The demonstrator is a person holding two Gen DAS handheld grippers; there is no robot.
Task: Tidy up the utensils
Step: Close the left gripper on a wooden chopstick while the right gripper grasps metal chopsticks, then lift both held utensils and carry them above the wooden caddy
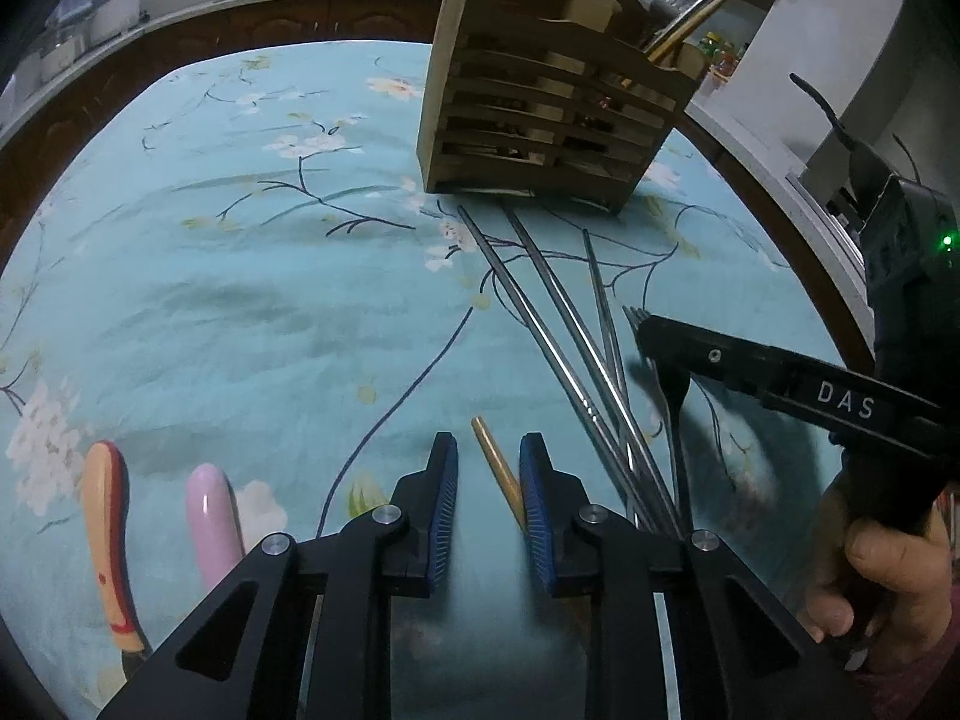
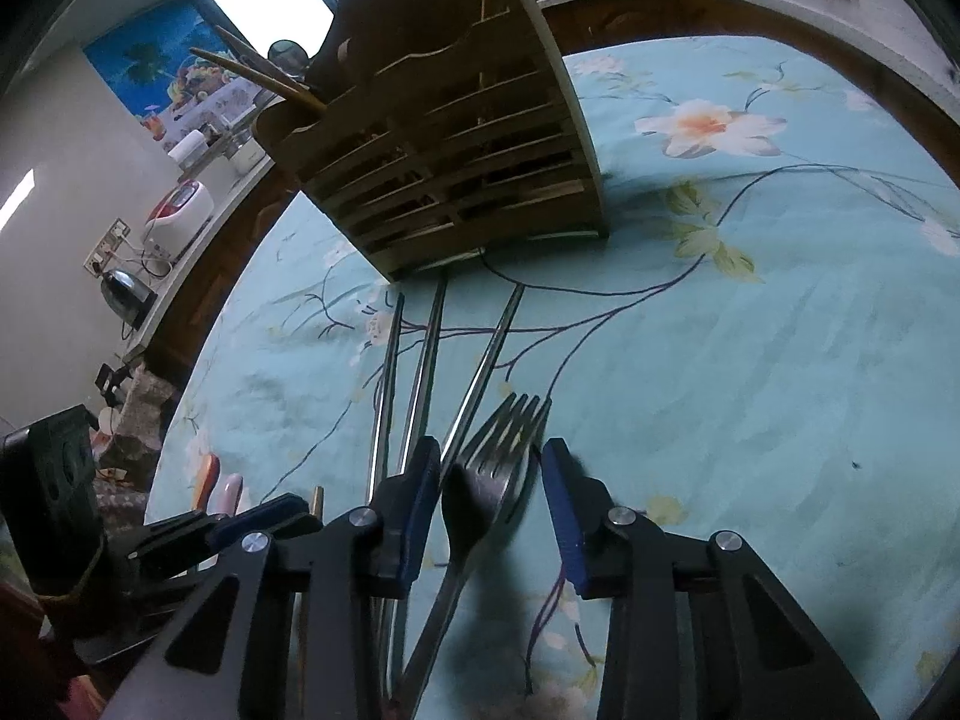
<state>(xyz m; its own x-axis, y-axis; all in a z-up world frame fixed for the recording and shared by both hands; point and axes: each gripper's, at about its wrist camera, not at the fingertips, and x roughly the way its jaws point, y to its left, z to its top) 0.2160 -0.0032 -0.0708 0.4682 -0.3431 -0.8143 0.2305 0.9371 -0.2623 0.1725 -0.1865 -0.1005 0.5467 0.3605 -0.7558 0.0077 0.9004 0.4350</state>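
Fork (image 2: pixel 507 450) between right gripper (image 2: pixel 489 483) jaws

Chopsticks (image 1: pixel 558 324) lie before the holder (image 1: pixel 540 108); fork (image 2: pixel 504 450) beside them.

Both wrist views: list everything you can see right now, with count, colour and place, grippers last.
Wooden utensil holder: one, brown, far end of cloth, gold sticks inside.
Steel chopsticks: three, silver, lying before the holder.
Fork: one, silver, between the right gripper's fingers.
Gold chopstick: one, between the left gripper's fingers.
Handles: one pink, one orange-red, left of the left gripper.
Tablecloth: one, teal floral.
Left gripper: open.
Right gripper: open.
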